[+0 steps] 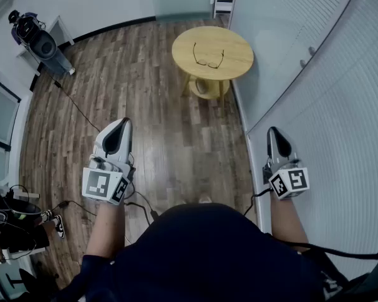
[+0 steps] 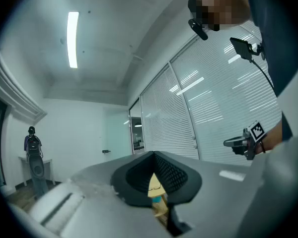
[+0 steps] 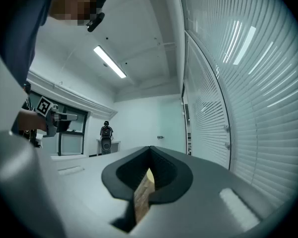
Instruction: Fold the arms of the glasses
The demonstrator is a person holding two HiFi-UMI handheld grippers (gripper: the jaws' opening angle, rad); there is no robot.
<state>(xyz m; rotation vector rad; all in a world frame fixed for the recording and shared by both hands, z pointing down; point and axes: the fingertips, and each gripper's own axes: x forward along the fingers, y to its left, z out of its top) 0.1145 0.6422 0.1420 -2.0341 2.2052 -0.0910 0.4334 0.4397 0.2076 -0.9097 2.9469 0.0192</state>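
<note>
Far ahead of the left hand-held gripper (image 1: 124,122) lie the glasses (image 1: 208,61).

Office room: a glass partition wall (image 1: 327,74) with slatted blinds runs just right of the right tongs (image 1: 273,132), with wood-plank floor (image 1: 145,74) beneath. A ceiling strip light (image 2: 72,38) hangs overhead, and a round worktop (image 1: 236,58) sits well ahead of the left tongs (image 1: 122,124).

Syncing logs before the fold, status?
Left gripper, right gripper: jaws shut, empty, far back. Glasses on round table, arms open, untouched. Nothing in the way.
</note>
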